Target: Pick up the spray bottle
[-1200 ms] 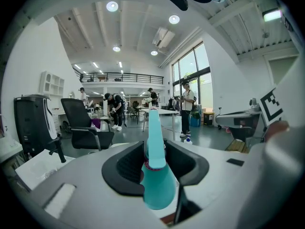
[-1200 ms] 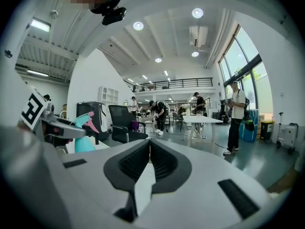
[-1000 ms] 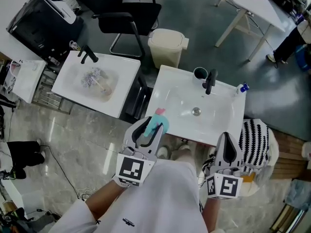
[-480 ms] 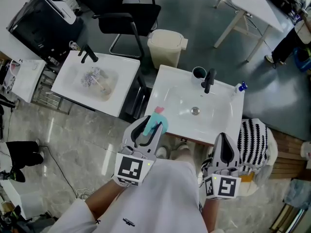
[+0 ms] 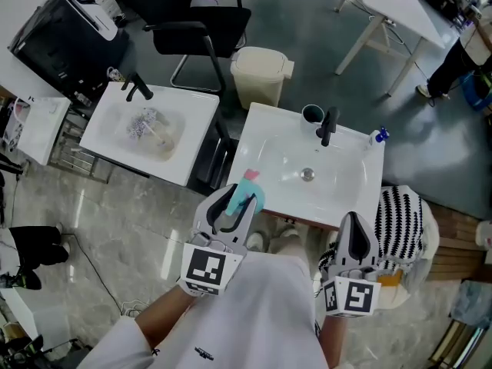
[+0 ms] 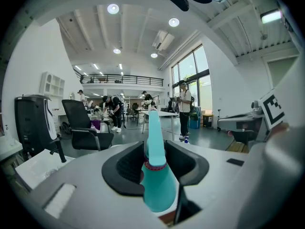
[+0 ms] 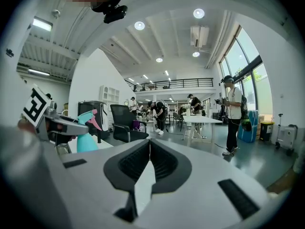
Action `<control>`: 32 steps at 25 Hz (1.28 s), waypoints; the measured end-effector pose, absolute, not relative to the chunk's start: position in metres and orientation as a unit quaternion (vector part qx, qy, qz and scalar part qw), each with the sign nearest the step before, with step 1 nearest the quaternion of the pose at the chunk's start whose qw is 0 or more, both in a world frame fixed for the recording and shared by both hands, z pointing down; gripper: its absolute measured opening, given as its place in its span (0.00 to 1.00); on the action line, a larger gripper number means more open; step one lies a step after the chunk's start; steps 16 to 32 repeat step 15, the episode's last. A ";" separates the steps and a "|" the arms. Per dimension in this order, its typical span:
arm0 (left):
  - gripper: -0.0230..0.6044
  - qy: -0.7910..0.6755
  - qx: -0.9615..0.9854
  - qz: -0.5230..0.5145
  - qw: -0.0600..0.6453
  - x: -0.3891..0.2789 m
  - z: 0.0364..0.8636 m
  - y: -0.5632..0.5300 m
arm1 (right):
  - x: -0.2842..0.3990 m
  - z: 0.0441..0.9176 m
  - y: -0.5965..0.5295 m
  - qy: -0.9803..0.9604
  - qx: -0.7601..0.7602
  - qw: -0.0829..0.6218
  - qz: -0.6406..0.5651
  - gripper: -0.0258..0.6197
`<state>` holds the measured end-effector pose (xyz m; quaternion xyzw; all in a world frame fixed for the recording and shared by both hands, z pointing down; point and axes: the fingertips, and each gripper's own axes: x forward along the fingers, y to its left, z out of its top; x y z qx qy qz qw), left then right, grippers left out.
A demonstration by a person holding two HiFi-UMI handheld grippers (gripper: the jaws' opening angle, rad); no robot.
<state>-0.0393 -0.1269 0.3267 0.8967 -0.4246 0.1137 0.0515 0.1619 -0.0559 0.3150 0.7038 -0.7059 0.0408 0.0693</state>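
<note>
Nearest us, the left gripper (image 5: 233, 200) is clamped on the spray bottle (image 6: 156, 187), its jaws closed against the neck at a pink ring. The bottle hangs in the air just short of the near left corner of the white sink (image 5: 265, 141), touching nothing else. Its long axis runs close to upright: the fat teal body is below the jaws and the spray head above them, with the pink trigger facing ahead, away from the person. The right gripper (image 5: 356, 235) is level with the left one and well apart from it. Its jaws are pressed together with nothing between them. Just beside it to the right we note a black-and-white striped object (image 5: 400, 220). Beyond the bottle lies the sink basin. A black faucet (image 5: 328, 126) and a dark cup (image 5: 313, 114) stand at its far rim. To the left is a second sink (image 5: 196, 121) with some tangled item in its bowl. Farther off we see a beige waste bin (image 5: 261, 74), a black chair (image 5: 201, 28) and a white table (image 5: 396, 0). In the left gripper view, people (image 6: 183, 108) stand deep in the hall.
</note>
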 end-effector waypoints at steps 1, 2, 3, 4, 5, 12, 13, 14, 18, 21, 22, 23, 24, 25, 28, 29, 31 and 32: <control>0.26 -0.424 0.897 0.115 0.051 -0.040 0.327 -0.127 | 0.162 0.315 -0.055 -0.705 0.705 0.069 0.041 0.05; 0.26 -0.423 0.897 0.115 0.051 -0.040 0.327 -0.127 | 0.162 0.316 -0.054 -0.704 0.706 0.069 0.041 0.05; 0.26 -0.423 0.897 0.115 0.051 -0.040 0.327 -0.126 | 0.163 0.316 -0.054 -0.703 0.707 0.069 0.042 0.05; 0.26 -0.423 0.897 0.114 0.051 -0.040 0.327 -0.126 | 0.163 0.316 -0.053 -0.702 0.708 0.070 0.042 0.05; 0.26 -0.423 0.897 0.113 0.052 -0.041 0.327 -0.126 | 0.163 0.317 -0.053 -0.701 0.708 0.070 0.043 0.05; 0.26 -0.420 0.899 0.114 0.051 -0.042 0.329 -0.126 | 0.161 0.316 -0.052 -0.699 0.711 0.067 0.041 0.05; 0.26 -0.419 0.899 0.115 0.050 -0.042 0.329 -0.127 | 0.161 0.316 -0.052 -0.699 0.711 0.067 0.041 0.05; 0.26 -0.419 0.899 0.117 0.050 -0.042 0.329 -0.127 | 0.160 0.316 -0.052 -0.699 0.711 0.068 0.041 0.05; 0.26 -0.418 0.899 0.118 0.050 -0.042 0.329 -0.127 | 0.160 0.316 -0.052 -0.698 0.711 0.068 0.041 0.05; 0.26 -0.418 0.899 0.118 0.050 -0.042 0.329 -0.127 | 0.160 0.316 -0.052 -0.698 0.711 0.068 0.041 0.05; 0.26 -0.418 0.899 0.118 0.050 -0.042 0.329 -0.127 | 0.160 0.316 -0.052 -0.698 0.711 0.068 0.041 0.05; 0.26 -0.418 0.899 0.118 0.050 -0.042 0.329 -0.127 | 0.160 0.316 -0.052 -0.698 0.711 0.068 0.041 0.05; 0.26 -0.418 0.899 0.118 0.050 -0.042 0.329 -0.127 | 0.160 0.316 -0.052 -0.698 0.711 0.068 0.041 0.05; 0.26 -0.418 0.899 0.118 0.050 -0.042 0.329 -0.127 | 0.160 0.316 -0.052 -0.698 0.711 0.068 0.041 0.05; 0.26 -0.418 0.899 0.118 0.050 -0.042 0.329 -0.127 | 0.160 0.316 -0.052 -0.698 0.711 0.068 0.041 0.05; 0.26 -0.418 0.899 0.118 0.050 -0.042 0.329 -0.127 | 0.160 0.316 -0.052 -0.698 0.711 0.068 0.041 0.05; 0.26 -0.418 0.899 0.118 0.050 -0.042 0.329 -0.127 | 0.160 0.316 -0.052 -0.698 0.711 0.068 0.041 0.05; 0.26 -0.418 0.899 0.118 0.050 -0.042 0.329 -0.127 | 0.160 0.316 -0.052 -0.698 0.711 0.068 0.041 0.05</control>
